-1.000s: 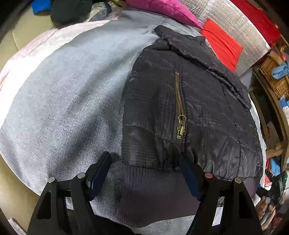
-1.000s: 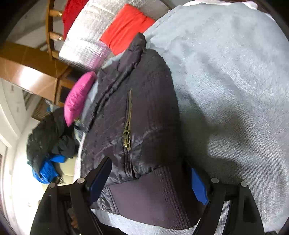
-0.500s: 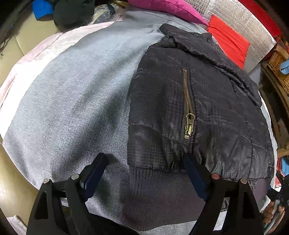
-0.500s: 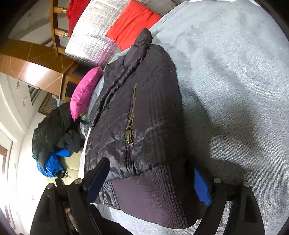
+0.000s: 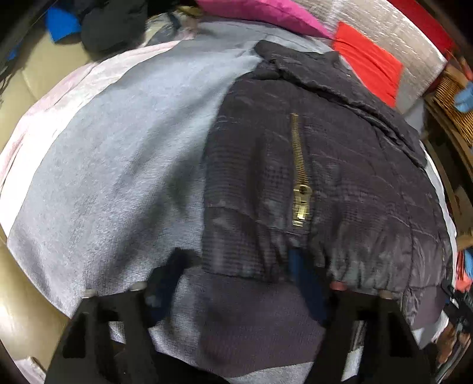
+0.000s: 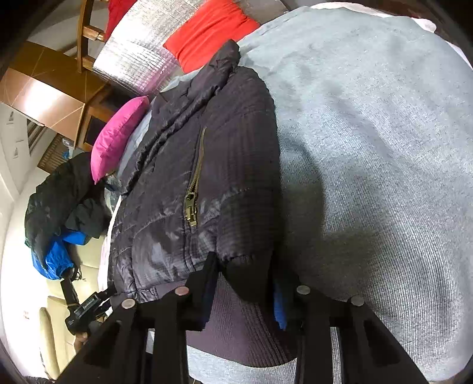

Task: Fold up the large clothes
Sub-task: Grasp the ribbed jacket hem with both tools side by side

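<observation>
A black quilted jacket point(image 5: 340, 177) with a brass zipper point(image 5: 300, 177) lies flat on a grey blanket point(image 5: 118, 153). Its ribbed hem point(image 5: 251, 319) is nearest to me. My left gripper point(image 5: 233, 268) straddles the hem's left corner with its jaws closing. The left finger still stands on the blanket beside the cloth, and the picture is blurred. In the right wrist view the jacket point(image 6: 183, 183) runs away from my right gripper point(image 6: 245, 280). Those jaws are closing too, and the hem corner point(image 6: 245, 274) bunches up between the pads.
A pink cushion point(image 5: 260, 14), a red cushion point(image 5: 369, 65) and a silver quilted pad point(image 6: 133, 56) lie beyond the collar. A dark and blue heap of clothes point(image 6: 56, 212) sits on the cream sofa point(image 6: 85, 265). A wicker basket point(image 5: 452, 100) stands at the right.
Both pairs of jaws have narrowed after standing wide. The right gripper's fingers now pinch the hem corner into a bunch. The left view has gone blurred.
</observation>
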{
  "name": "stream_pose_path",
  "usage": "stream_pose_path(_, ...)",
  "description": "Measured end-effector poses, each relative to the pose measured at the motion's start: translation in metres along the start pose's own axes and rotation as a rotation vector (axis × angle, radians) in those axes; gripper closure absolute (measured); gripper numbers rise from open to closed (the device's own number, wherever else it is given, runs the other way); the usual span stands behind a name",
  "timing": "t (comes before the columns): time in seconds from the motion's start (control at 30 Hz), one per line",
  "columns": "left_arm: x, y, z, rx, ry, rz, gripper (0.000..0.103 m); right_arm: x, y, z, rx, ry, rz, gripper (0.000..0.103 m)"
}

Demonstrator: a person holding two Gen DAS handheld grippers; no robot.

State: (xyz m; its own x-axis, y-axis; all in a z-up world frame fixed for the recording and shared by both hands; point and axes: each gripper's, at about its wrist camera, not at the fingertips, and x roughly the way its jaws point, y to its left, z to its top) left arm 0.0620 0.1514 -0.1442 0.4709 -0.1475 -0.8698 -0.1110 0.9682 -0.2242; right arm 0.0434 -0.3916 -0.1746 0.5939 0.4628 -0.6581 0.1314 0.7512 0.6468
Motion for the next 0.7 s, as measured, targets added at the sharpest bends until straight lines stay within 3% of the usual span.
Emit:
stream_pose_path(0.03,-0.002,-0.005,-0.001,0.025,-0.007,-0.004,0.048,-0.001,0.001,-0.001,-0.003,-0.003,-0.001,0.068)
stream_pose_path(0.13,-0.005,-0.012,-0.003,0.056,-0.03,0.025,0.058,-0.005,0.005,0.0,-0.006,-0.018,0.028,0.069)
stream_pose_path(0.3,-0.005,-0.001,-0.001,-0.001,-0.015,-0.04,0.058,0.0,-0.006,0.002,0.056,0.012,0.092,0.066)
stream_pose_path(0.37,-0.004,0.008,0.0,-0.038,0.005,-0.065,0.053,0.004,-0.01,0.003,0.086,0.017,0.112,0.058)
stream_pose_path(0.43,-0.001,0.012,0.001,-0.063,0.019,-0.075,0.051,0.007,-0.009,0.003,0.097,0.01,0.163,0.038)
stream_pose_path(0.5,-0.001,0.011,0.0,-0.062,0.019,-0.073,0.051,0.008,-0.002,0.003,0.074,0.011,0.154,0.038)
stream_pose_path(0.53,-0.001,0.008,0.0,-0.048,0.017,-0.063,0.054,0.01,0.003,0.003,0.043,0.015,0.131,0.044)
stream_pose_path(0.6,-0.003,-0.001,-0.001,-0.011,0.009,-0.039,0.06,0.014,0.006,0.004,0.026,0.038,0.088,0.079)
stream_pose_path(0.7,-0.005,-0.014,0.001,0.042,-0.004,-0.019,0.077,0.015,0.002,0.005,0.05,0.054,0.094,0.083)
